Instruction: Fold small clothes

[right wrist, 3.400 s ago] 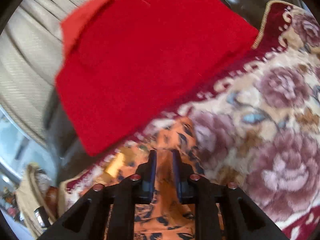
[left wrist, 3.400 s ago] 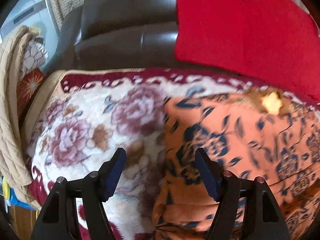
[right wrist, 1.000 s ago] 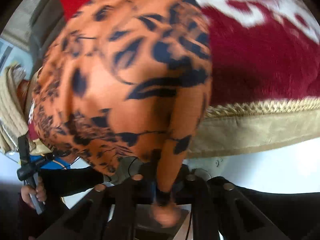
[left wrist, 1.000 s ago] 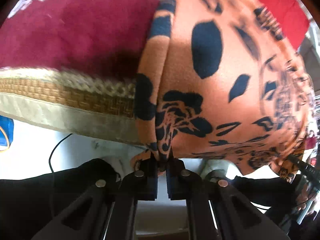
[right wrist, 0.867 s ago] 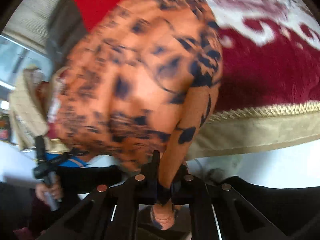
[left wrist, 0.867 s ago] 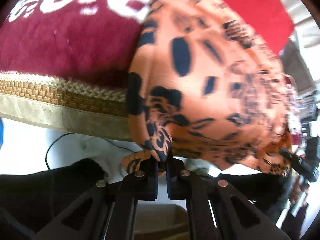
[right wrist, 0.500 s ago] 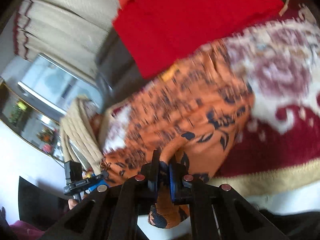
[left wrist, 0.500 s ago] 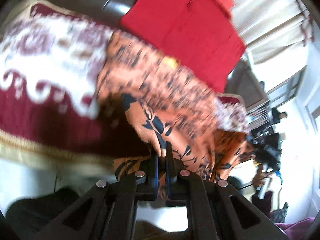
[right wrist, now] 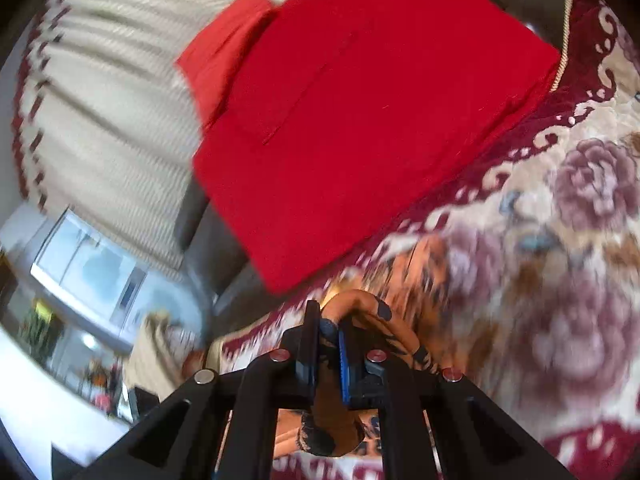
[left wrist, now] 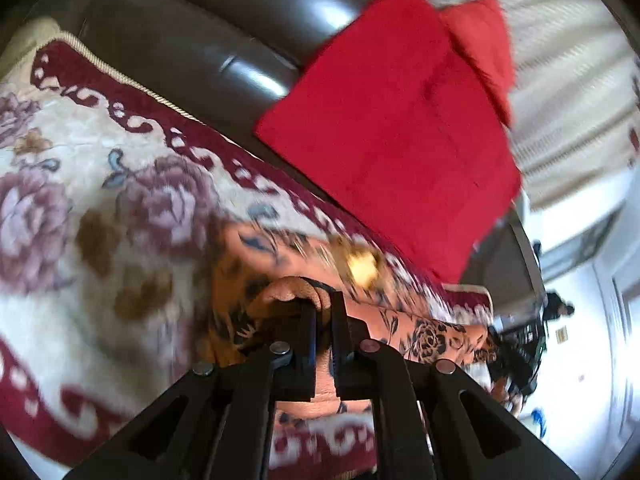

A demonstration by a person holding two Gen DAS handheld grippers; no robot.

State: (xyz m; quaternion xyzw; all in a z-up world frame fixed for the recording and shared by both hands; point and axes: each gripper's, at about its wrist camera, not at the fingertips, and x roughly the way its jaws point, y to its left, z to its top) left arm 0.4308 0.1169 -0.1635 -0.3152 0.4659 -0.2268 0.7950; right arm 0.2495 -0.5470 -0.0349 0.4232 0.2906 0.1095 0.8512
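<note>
An orange garment with dark blue floral print [left wrist: 420, 332] lies on a flowered red-and-cream blanket [left wrist: 80, 208]. My left gripper [left wrist: 323, 312] is shut on a bunched fold of the orange garment, held just above the blanket. In the right wrist view my right gripper [right wrist: 329, 320] is shut on another fold of the same garment [right wrist: 404, 280]. A yellow tag [left wrist: 362, 266] shows on the cloth beyond the left gripper. The cloth is motion-blurred.
A red cushion [left wrist: 392, 120] leans on the dark leather sofa back [left wrist: 192, 40] behind the blanket; it also shows in the right wrist view [right wrist: 360, 112]. Cream curtains [right wrist: 100, 100] hang behind. The other hand-held gripper [left wrist: 516, 360] shows far right.
Both grippers have swung up from the blanket's front edge and carried the garment's hem forward over the blanket, toward the sofa back. Both stay shut on the cloth.
</note>
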